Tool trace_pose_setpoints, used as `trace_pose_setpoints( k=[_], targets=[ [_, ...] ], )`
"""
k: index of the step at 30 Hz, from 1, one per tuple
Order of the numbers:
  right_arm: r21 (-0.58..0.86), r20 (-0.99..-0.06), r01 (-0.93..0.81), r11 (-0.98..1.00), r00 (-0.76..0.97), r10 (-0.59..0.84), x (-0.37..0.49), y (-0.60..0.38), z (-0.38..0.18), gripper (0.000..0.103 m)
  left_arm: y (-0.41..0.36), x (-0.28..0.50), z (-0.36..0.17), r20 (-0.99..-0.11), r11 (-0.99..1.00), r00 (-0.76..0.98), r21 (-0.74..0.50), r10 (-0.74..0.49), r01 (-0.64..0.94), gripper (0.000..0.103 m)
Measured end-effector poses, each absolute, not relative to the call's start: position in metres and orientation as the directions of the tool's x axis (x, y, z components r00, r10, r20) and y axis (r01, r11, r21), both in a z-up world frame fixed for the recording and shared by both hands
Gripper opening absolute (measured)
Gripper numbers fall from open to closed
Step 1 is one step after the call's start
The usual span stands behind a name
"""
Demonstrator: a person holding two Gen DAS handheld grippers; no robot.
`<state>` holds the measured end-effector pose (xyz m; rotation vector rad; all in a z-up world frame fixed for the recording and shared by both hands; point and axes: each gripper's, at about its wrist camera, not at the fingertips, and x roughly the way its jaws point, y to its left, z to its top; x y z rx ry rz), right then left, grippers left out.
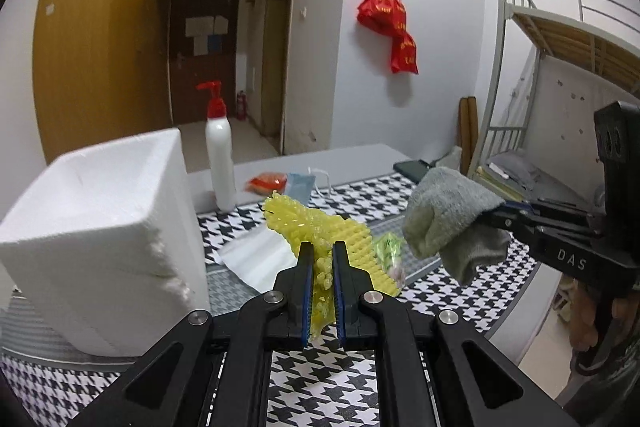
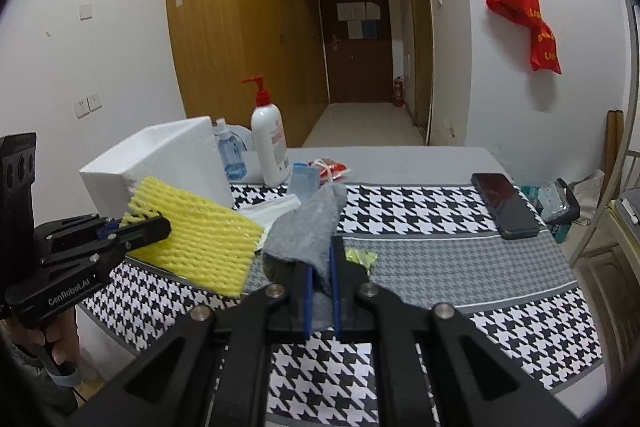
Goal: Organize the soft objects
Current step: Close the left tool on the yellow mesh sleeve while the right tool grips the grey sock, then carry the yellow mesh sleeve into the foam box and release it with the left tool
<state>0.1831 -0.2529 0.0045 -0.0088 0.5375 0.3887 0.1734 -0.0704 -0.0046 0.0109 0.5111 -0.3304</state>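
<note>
Left gripper (image 1: pixel 323 247) pinching yellow foam net (image 2: pixel 200 239), right gripper (image 2: pixel 322 251) pinching grey cloth (image 1: pixel 448 215), both lifted above the checked mat (image 2: pixel 440 211) beside the foam box (image 1: pixel 104 211). Behind the box, pump bottle (image 2: pixel 270 143) and spray bottle (image 2: pixel 230 151); on the mat, phone (image 2: pixel 504 205), green wrapper (image 2: pixel 362 257), white sheet (image 1: pixel 256 259) under the net.

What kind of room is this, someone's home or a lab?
Probably a dormitory or shared living room: a metal bunk bed stands beside the table, wooden wardrobes line the hallway, and a red bag hangs on the wall.
</note>
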Motion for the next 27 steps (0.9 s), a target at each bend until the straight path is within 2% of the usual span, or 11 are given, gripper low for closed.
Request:
trace_pose_setpoints(
  k=[9, 27],
  targets=[
    [0.079, -0.436, -0.368, 0.926, 0.823, 0.364, 0.166, -0.245, 0.018, 0.01, -0.065, 0.163, 0.016, -0.437, 0.946, 0.846, -0.036, -0.304, 0.321, 0.009],
    [0.106, -0.375, -0.382, 0.918, 0.84, 0.393, 0.161, -0.223, 0.036, 0.01, -0.036, 0.17, 0.05, -0.354, 0.964, 0.904, 0.019, -0.241, 0.265, 0.009]
  ],
)
